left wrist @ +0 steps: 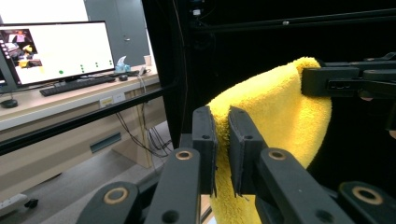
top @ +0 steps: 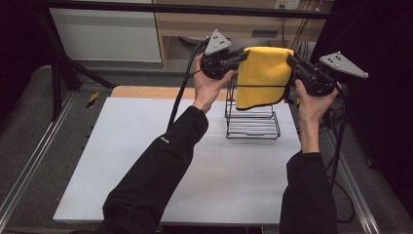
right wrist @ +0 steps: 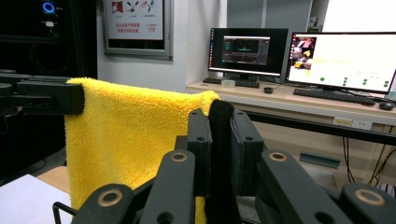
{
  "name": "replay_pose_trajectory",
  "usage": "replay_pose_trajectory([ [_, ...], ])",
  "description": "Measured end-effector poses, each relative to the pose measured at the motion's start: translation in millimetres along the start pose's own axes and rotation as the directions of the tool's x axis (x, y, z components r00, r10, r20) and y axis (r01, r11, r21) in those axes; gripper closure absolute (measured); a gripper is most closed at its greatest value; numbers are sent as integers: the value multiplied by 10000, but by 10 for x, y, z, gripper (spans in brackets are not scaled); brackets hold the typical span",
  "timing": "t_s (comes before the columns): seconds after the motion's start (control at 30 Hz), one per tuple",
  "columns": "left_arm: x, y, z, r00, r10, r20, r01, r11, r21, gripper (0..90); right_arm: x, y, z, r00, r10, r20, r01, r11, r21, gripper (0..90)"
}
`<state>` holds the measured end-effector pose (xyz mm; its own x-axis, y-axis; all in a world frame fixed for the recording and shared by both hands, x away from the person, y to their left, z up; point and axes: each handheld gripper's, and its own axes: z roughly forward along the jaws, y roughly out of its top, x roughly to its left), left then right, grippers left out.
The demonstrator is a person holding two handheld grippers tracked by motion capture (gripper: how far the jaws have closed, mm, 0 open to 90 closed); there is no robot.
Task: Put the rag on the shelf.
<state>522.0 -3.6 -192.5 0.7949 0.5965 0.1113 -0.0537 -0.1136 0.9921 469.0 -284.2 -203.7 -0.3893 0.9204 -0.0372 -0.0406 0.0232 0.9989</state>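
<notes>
A yellow towel (top: 263, 75) hangs stretched between my two grippers, above a black wire rack (top: 252, 119) on the white table (top: 146, 161). My left gripper (top: 243, 54) is shut on the towel's left top corner, and my right gripper (top: 290, 59) is shut on its right top corner. In the left gripper view the towel (left wrist: 275, 112) is pinched between the jaws of the left gripper (left wrist: 222, 140), with the other gripper (left wrist: 327, 81) clamped on its far corner. In the right gripper view the right gripper (right wrist: 219, 135) is closed on a folded edge of the towel (right wrist: 130, 135).
The rack stands at the table's far right; its top bar (top: 258, 87) runs just behind the towel's lower part. Desks with monitors (right wrist: 343, 60) and a keyboard stand beyond the table. A black frame bar (top: 195, 9) crosses overhead at the back.
</notes>
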Motion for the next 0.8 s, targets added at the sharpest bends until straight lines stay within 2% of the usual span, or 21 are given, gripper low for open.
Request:
replay_pose_trajectory([
  [0.37,-117,-41,-93,9985,-74,538,68,9999,105,822,15,-39,-136,10000,-83,-42,83,10000,30,805],
  [0.53,-173,-55,-141,9975,48,699,-64,9997,233,821,46,-71,-223,9999,-39,-114,40,9999,133,803],
  [0.8,-299,-146,-193,9951,306,936,-376,9966,735,815,82,-204,-336,9997,84,-239,-72,9987,511,800],
])
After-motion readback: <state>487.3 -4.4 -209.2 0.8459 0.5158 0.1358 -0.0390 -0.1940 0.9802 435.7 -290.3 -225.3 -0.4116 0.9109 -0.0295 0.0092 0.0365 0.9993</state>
